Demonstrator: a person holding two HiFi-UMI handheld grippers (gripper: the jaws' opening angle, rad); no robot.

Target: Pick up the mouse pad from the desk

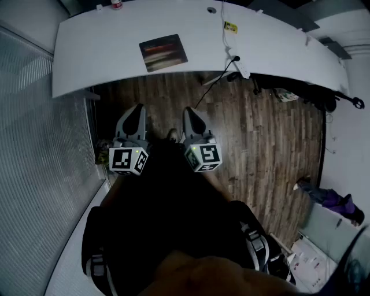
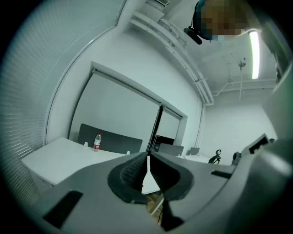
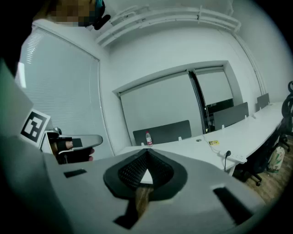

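Note:
The dark mouse pad (image 1: 163, 52) lies flat on the long white desk (image 1: 104, 52), near its front edge. Both grippers hang over the wooden floor, well short of the desk. My left gripper (image 1: 134, 111) is shut with nothing in it, and its tips meet in the left gripper view (image 2: 147, 157). My right gripper (image 1: 191, 113) is also shut and empty, with its tips touching in the right gripper view (image 3: 146, 153). Neither gripper view shows the mouse pad.
A water bottle (image 1: 116, 4) stands at the desk's far edge, also seen as a bottle (image 2: 96, 141) and a bottle (image 3: 148, 138). A power strip (image 1: 241, 67) with a cable and a yellow tag (image 1: 230, 26) lie on the desk's right part. Frosted glass (image 1: 34, 162) runs along the left.

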